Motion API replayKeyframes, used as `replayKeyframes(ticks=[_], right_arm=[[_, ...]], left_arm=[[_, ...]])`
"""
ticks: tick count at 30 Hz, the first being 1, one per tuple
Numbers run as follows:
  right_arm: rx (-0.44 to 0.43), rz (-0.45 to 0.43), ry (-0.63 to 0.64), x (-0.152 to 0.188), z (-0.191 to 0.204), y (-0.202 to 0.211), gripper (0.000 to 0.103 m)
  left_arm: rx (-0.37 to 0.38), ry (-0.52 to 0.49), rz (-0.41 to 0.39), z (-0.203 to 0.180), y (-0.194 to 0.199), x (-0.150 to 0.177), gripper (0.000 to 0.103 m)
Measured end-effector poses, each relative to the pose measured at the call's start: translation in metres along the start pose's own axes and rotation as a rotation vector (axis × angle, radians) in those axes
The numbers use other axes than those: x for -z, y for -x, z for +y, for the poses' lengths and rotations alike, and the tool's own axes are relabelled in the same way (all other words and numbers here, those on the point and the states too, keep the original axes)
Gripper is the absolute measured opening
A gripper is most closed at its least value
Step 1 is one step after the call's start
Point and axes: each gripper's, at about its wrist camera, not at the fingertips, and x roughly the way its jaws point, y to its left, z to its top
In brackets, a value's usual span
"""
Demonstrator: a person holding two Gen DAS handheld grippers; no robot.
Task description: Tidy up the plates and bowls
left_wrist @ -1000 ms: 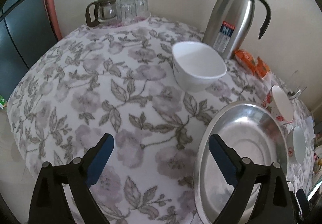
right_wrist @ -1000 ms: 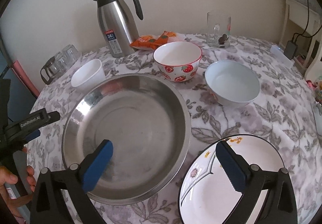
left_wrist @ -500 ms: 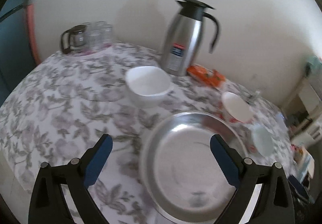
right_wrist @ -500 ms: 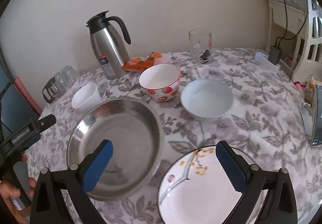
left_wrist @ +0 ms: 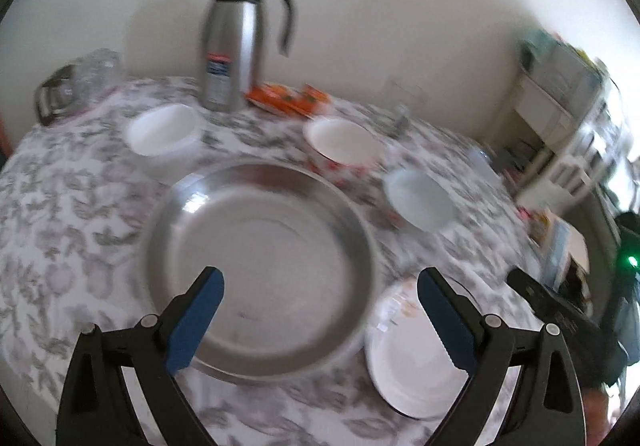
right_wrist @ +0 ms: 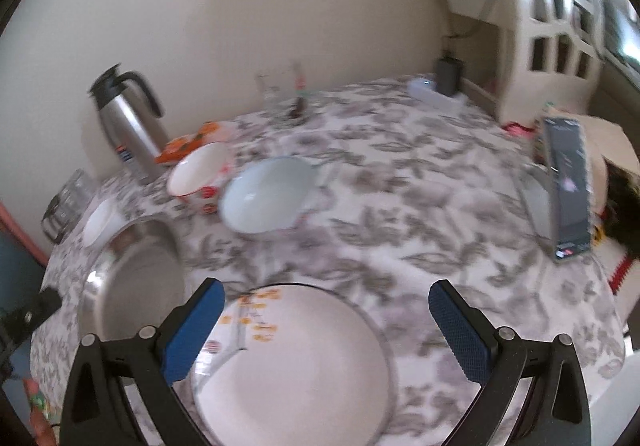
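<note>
A wide steel basin [left_wrist: 260, 242] sits on the flowered table, just ahead of my open, empty left gripper [left_wrist: 320, 282]. A white plate with yellow flowers [right_wrist: 292, 362] lies right under my open, empty right gripper [right_wrist: 326, 298]; it also shows in the left wrist view [left_wrist: 412, 354]. A pale blue bowl [right_wrist: 268, 201], a strawberry bowl [right_wrist: 198, 173] and a small white bowl [right_wrist: 100, 221] stand farther back. In the left wrist view they are the blue bowl [left_wrist: 418, 201], strawberry bowl [left_wrist: 340, 141] and white bowl [left_wrist: 162, 129]. The basin's right part shows in the right wrist view [right_wrist: 136, 282].
A steel thermos jug [left_wrist: 232, 41] stands at the back by the wall, with orange snack packets [left_wrist: 288, 101] beside it. Glass cups and a glass pot [left_wrist: 76, 85] sit at the back left. A drinking glass [right_wrist: 280, 93] and a dark box [right_wrist: 566, 185] stand to the right.
Both grippers have swung to the right. The left view now centres on the steel basin; the right view has moved off the basin onto the flowered plate and the table's right side.
</note>
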Motion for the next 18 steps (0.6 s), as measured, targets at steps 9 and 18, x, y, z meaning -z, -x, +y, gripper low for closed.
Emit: replayKeyframes(ticks=[9, 18], right_arm=[[-0.039, 0.118, -0.095, 0.017, -0.037, -0.026, 0.086], [-0.110, 0.244, -0.165, 0.035, -0.045, -0.049, 0.061]], left_arm=[[0.109, -0.028, 0.217, -0.048, -0.036, 0.039, 0.094], [0.108, 0.032, 0.391, -0.049, -0.070, 0.071, 0.070]])
